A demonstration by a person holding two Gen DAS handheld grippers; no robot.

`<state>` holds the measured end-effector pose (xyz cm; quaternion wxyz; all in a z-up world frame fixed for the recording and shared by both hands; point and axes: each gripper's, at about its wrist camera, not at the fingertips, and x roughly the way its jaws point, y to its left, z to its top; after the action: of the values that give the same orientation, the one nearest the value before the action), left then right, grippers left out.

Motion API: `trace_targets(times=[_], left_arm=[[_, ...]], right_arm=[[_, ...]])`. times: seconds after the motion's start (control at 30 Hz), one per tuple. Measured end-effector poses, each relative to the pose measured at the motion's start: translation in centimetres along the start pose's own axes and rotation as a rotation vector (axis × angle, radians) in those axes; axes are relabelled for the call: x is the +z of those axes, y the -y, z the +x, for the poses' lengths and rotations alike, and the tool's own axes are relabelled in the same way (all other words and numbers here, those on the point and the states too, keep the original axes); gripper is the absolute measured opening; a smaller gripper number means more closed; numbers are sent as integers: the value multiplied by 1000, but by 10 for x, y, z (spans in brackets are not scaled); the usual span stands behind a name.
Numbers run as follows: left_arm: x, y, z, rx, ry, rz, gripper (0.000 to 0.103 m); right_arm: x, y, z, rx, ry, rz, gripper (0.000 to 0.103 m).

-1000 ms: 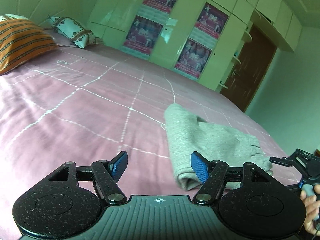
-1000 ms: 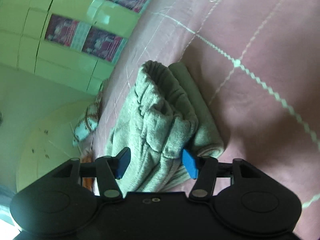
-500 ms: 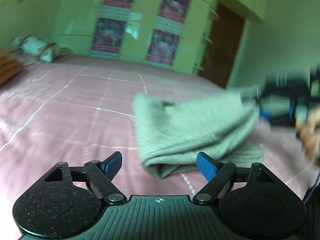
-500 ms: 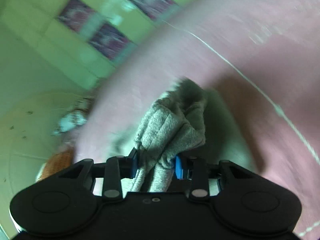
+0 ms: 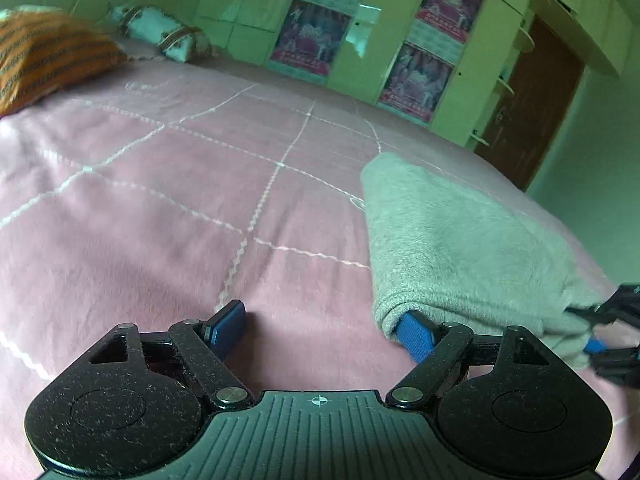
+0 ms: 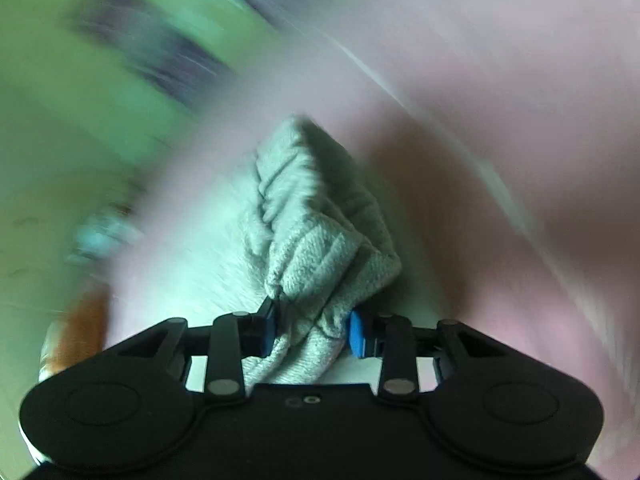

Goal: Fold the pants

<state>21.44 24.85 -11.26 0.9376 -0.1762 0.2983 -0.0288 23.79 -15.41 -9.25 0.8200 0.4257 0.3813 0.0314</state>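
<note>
Right now the grey pants (image 5: 452, 236) lie folded on the pink bedspread (image 5: 160, 220), on the side of the bed nearer the brown door (image 5: 532, 96) than the orange pillow (image 5: 44, 56).

The right gripper (image 6: 312, 330) has its jaws closed tight on a bunched end of the pants. The left gripper (image 5: 324, 330) has its jaws spread wide and holds nothing. One of its blue fingers (image 5: 416, 334) is tucked just under the near folded edge of the pants. The other finger rests on the bedspread, off to the side.

The pants look soft, thick and floppy, like warm fleece. They are likely light, but they will sag and slide apart if lifted by one corner only. A good place to hold them is probably the thick folded edge near the left gripper, with all the layers pinched together, while the other end stays held.

Some things are hard to see. The right wrist view is very blurry, so the bed and wall around the pants are just smears. The right gripper sits at the very edge of the left view and is partly cut off. How many layers the fold has cannot be told.
</note>
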Motion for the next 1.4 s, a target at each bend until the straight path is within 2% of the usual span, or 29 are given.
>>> trace_targets(times=[0.13, 0.23, 0.33, 0.4, 0.43, 0.5, 0.57, 0.63, 0.7, 0.8, 0.87, 0.97, 1.03, 1.07, 1.1, 1.13, 1.17, 1.2, 1.23, 1.27, 1.3, 1.37, 1.4], left_arm=[[2, 2, 1, 3, 4, 0, 82], [2, 10, -4, 10, 28, 30, 82], [1, 8, 3, 17, -10, 25, 85], [1, 9, 4, 16, -19, 36, 85], [2, 10, 2, 20, -27, 45, 85], [6, 7, -4, 20, -41, 56, 85], [10, 2, -18, 42, -28, 71, 85], [19, -4, -34, 48, 18, 64, 85], [38, -4, -43, 32, 80, 69, 85], [72, 20, -29, -22, 108, 87, 85], [87, 45, -7, -59, 75, 96, 85], [91, 77, 32, -99, 7, 117, 85], [85, 87, 62, -71, -89, 127, 85], [81, 85, 76, -40, -160, 128, 85], [78, 77, 86, -31, -221, 104, 85], [79, 68, 85, -64, -233, 56, 85], [79, 61, 78, -98, -219, 28, 85], [80, 54, 70, -121, -196, 22, 85], [82, 48, 66, -141, -194, 12, 86], [82, 42, 65, -187, -204, -18, 86], [83, 38, 68, -237, -225, -53, 86], [81, 34, 82, -298, -278, -116, 86], [81, 32, 90, -321, -301, -142, 86]], right_arm=[[-1, -17, -9, -17, 30, -104, 26], [10, -36, -19, 66, 93, -151, 26], [19, -50, -27, 116, 124, -205, 27], [25, -31, -9, 1, 64, -181, 27], [26, -13, 4, -52, -9, -121, 27], [30, 4, 3, 19, -30, -81, 27], [31, 3, -15, 32, -19, -113, 33], [32, -4, -34, 28, 31, -190, 32], [36, -17, -49, -20, 119, -265, 26], [45, -30, -58, 9, 207, -282, 26], [54, -46, -38, 65, 176, -323, 26], [55, -72, -7, 90, 133, -417, 26], [55, -78, 17, 58, 73, -470, 26], [57, -78, 33, -15, 39, -488, 26], [59, -77, 47, -94, 6, -484, 22], [66, -66, 48, -107, -11, -455, 7], [74, -57, 38, -69, -14, -414, 6], [79, -51, 24, -31, 2, -398, 17], [82, -44, 8, -4, 41, -402, 40], [83, -38, -5, 7, 80, -397, 55], [85, -30, -11, 31, 106, -382, 76], [92, -4, -15, 100, 85, -296, 71], [94, 6, -12, 104, 65, -245, 67]])
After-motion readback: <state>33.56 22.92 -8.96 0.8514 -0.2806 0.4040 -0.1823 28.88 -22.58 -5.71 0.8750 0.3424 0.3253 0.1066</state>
